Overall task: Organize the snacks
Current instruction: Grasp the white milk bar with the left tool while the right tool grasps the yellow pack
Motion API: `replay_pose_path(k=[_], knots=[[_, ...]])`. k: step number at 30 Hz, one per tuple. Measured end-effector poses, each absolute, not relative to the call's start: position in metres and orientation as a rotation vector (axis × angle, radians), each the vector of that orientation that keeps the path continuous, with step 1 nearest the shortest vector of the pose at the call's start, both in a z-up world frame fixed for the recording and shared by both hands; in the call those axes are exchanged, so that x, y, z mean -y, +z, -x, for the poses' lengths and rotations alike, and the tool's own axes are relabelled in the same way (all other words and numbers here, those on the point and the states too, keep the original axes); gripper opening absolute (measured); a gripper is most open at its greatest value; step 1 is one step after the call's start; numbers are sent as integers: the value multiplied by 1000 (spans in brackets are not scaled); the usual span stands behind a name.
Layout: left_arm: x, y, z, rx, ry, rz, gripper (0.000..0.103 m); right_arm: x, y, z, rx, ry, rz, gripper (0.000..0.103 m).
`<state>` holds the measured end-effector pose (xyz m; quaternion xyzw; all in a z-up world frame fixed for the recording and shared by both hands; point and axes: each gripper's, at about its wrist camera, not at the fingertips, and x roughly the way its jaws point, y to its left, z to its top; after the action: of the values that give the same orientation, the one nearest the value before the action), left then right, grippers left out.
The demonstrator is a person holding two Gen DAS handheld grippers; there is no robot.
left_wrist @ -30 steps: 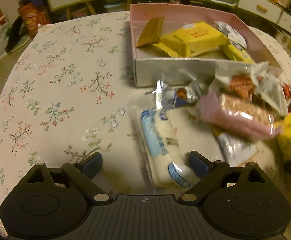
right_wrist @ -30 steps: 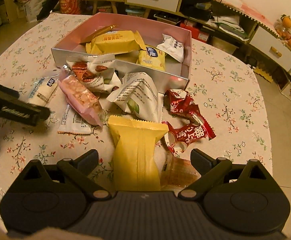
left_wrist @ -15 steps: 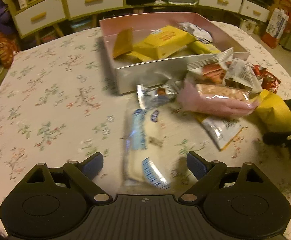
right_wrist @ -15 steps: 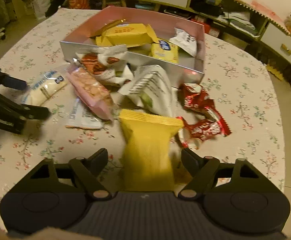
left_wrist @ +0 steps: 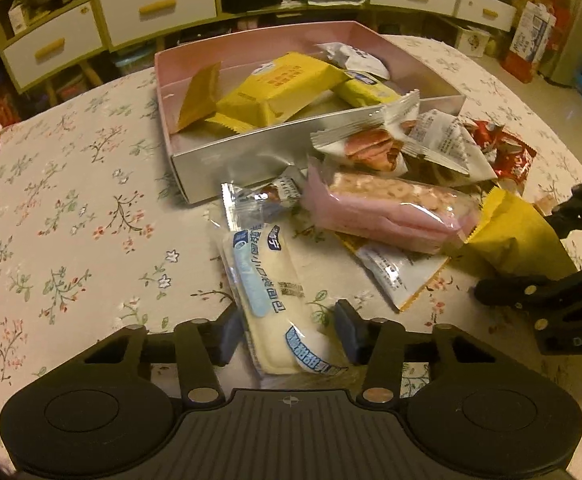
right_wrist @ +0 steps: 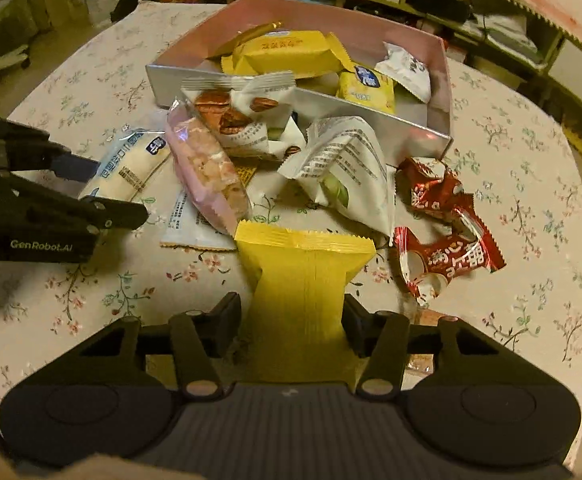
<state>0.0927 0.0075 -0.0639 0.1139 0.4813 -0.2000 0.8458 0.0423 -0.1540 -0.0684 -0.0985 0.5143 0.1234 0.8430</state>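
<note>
Both claws are closing, each narrower than a second ago: the left gripper (left_wrist: 287, 338) around a white snack (left_wrist: 279, 300), the right gripper (right_wrist: 291, 328) pinching a yellow packet (right_wrist: 303, 280). Both lie on the table near the box (left_wrist: 251, 156), ready for lifting.

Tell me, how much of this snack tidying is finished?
Partly. The box already holds several yellow and white packets. In hand: the left gripper is closing around a white bun pack, and the right gripper is closing on a yellow packet. Left on the table: a pink packet, nut packets, a white pouch and red wrappers.
</note>
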Motion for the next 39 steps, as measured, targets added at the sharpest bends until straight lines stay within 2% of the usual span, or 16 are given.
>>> replay_pose_path(k=[3,12,23,39], knots=[[-6,-64,-93,-1018,-421,-240,40,152,-67,-42,-1091,257,214,43],[-4,-60,-93,-1021,-386,-241,28,147,-63,-39,-1077,245,266,33],[-4,-51,-87,-1006,-383,-261,18,149,-48,-36,-1041,240,263,31],[-19,-29,-78,-965,-370,-209,14,157,-25,-37,-964,214,210,31]])
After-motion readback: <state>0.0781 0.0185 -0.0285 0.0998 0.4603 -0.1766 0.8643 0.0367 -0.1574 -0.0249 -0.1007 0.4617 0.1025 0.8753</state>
